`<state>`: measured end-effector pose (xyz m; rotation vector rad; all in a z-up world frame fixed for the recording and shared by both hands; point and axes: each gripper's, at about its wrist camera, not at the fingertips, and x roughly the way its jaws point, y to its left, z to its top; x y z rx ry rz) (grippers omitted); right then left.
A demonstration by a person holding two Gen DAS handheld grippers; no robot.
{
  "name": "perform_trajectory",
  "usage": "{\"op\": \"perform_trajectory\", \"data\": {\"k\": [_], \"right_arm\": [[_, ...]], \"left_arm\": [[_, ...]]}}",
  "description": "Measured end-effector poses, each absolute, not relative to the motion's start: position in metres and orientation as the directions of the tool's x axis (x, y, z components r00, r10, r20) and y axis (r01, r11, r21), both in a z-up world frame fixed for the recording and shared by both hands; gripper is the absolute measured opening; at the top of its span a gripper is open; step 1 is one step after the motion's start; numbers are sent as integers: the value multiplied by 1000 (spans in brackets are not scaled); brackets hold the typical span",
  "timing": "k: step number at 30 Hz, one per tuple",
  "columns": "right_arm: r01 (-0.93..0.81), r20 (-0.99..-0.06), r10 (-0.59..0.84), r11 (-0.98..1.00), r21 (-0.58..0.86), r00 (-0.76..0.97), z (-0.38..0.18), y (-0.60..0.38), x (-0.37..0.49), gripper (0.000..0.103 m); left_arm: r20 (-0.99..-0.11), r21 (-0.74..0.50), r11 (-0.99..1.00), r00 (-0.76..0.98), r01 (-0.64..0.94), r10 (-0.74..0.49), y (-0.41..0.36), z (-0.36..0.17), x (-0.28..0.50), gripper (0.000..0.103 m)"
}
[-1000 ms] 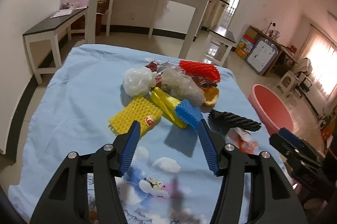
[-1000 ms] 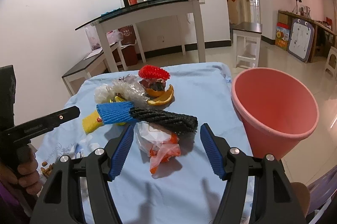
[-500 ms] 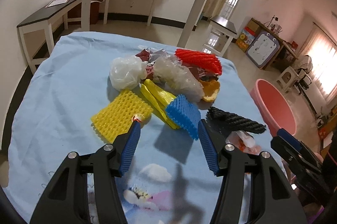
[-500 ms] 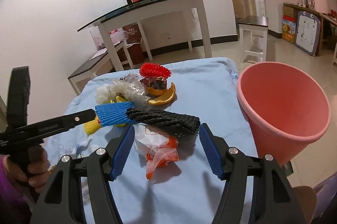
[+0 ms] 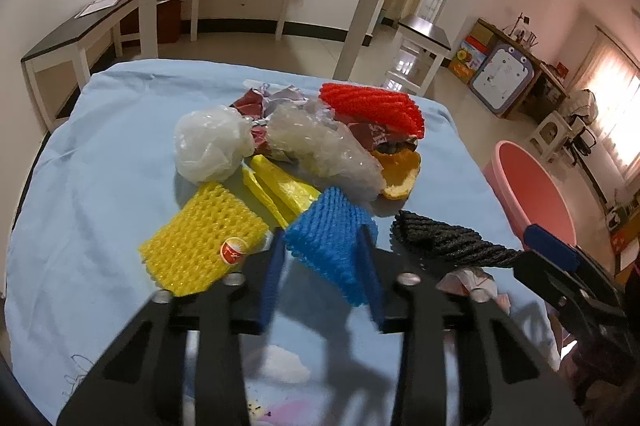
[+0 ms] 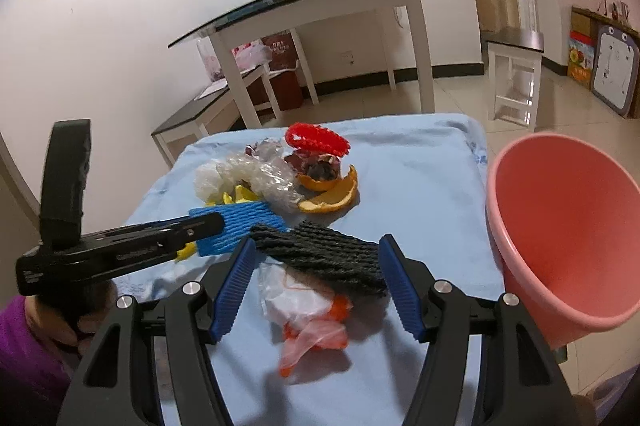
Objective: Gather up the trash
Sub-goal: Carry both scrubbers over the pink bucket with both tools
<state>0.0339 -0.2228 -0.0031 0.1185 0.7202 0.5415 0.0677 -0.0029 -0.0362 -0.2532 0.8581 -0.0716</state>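
the blue net (image 5: 334, 246) is seen at frame centre, bracketed by the spread left tongs (image 5: 322, 266), not yet pinched. the black net (image 6: 320, 252), long axis crosswise, lies between the spread right tongs (image 6: 316, 282); the bucket (image 6: 560, 238) stands at right.

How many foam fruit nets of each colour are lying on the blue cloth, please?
Red foam net: 1
Yellow foam net: 1
Blue foam net: 1, between the fingers of the left tool
Black foam net: 1
Total: 4
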Motion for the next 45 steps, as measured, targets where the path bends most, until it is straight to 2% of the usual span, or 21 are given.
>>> {"op": "perform_trajectory", "data": {"k": [3,5,7,8,10,13,22,32,45], "right_arm": [[-431,-606,535,842,324,588,-10,-224,41,63],[-438,-614,549,832,340,566,-14,-222,42,56],[-443,-628,561,823,355,540,-19,-220,42,40],[-444,-631,567,819,363,530,-21,-219,41,36],[-451,-629,578,811,372,520,-22,-220,38,17],[-459,-613,596,799,387,519,-18,-223,33,8],[-459,-535,618,786,414,577,6,-244,15,7],[-369,-461,535,837,405,708,37,-293,8,7],[-122,-492,317,914,387,811,29,-376,24,7]], "left_arm": [[-738,-251,967,653,-34,-168,-2,-38,69,16],[-739,-248,968,652,-28,-171,-2,-38,69,8],[-733,-247,969,658,-23,-172,-3,-38,66,7],[-729,-245,969,663,-18,-172,-4,-38,65,7],[-721,-238,971,673,-12,-168,-4,-34,63,7],[-706,-238,971,685,7,-178,-4,-27,56,7],[-652,-231,971,731,63,-202,-12,5,32,7],[-597,-248,958,755,145,-269,-44,30,30,7],[-605,-267,912,682,312,-410,-126,34,71,7]]}}
